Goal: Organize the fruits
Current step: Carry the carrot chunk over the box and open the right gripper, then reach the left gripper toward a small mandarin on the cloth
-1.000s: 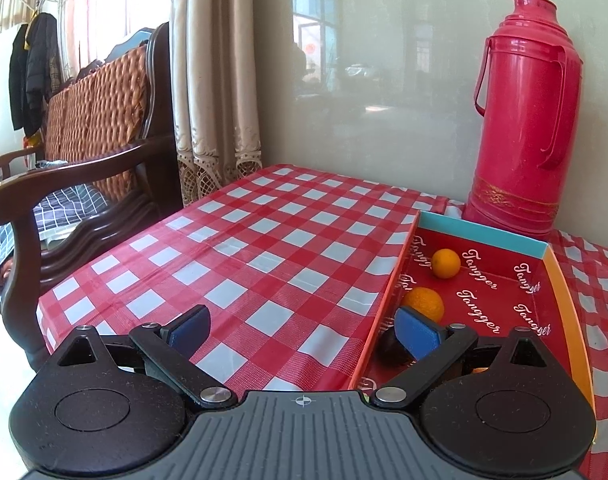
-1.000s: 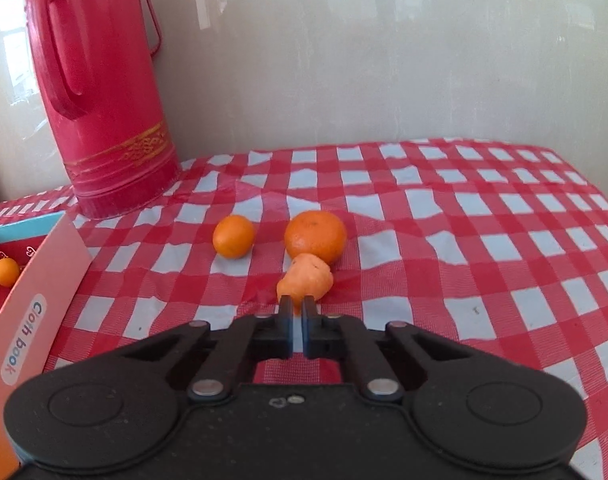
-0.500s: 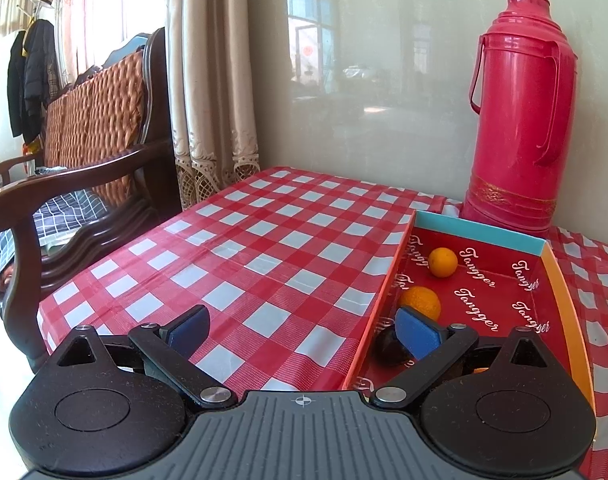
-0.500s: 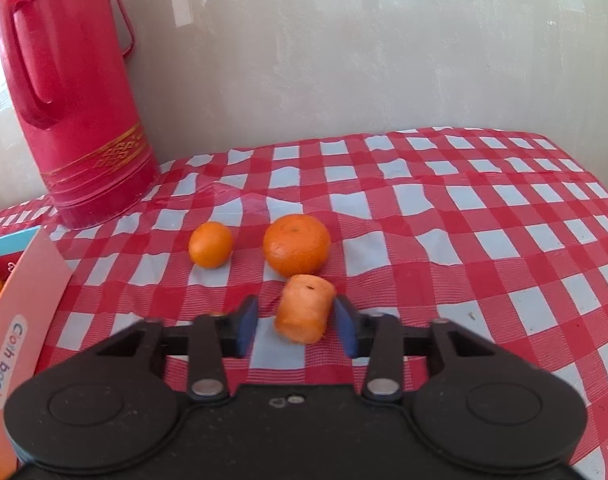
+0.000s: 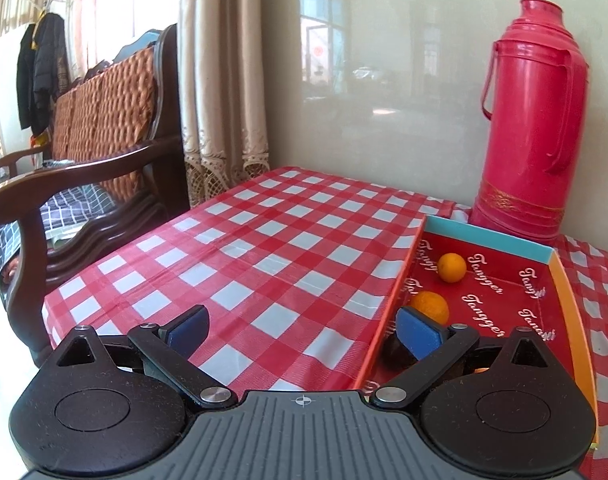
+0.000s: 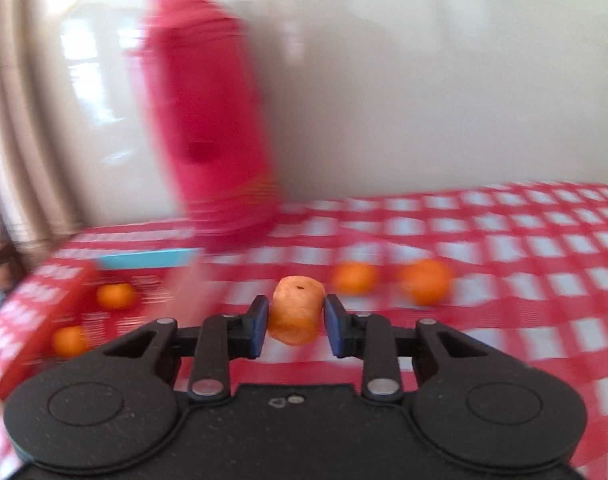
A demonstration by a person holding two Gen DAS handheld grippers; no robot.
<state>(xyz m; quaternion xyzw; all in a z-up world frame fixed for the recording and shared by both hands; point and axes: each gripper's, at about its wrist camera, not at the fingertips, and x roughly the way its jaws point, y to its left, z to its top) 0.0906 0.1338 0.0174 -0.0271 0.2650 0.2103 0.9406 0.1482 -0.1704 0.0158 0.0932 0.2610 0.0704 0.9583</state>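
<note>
Since half a second ago my right tool (image 6: 296, 316) has lifted and swung left — view blurred — clenched on a pale orange fruit (image 6: 295, 310). Left tool (image 5: 302, 326) stays released, hovering at the box (image 5: 569, 296) edge. Two oranges (image 5: 451, 267) already boxed; two more (image 6: 425, 282) sit on the surface at 2 o'clock — so I judge it roughly halfway.
</note>
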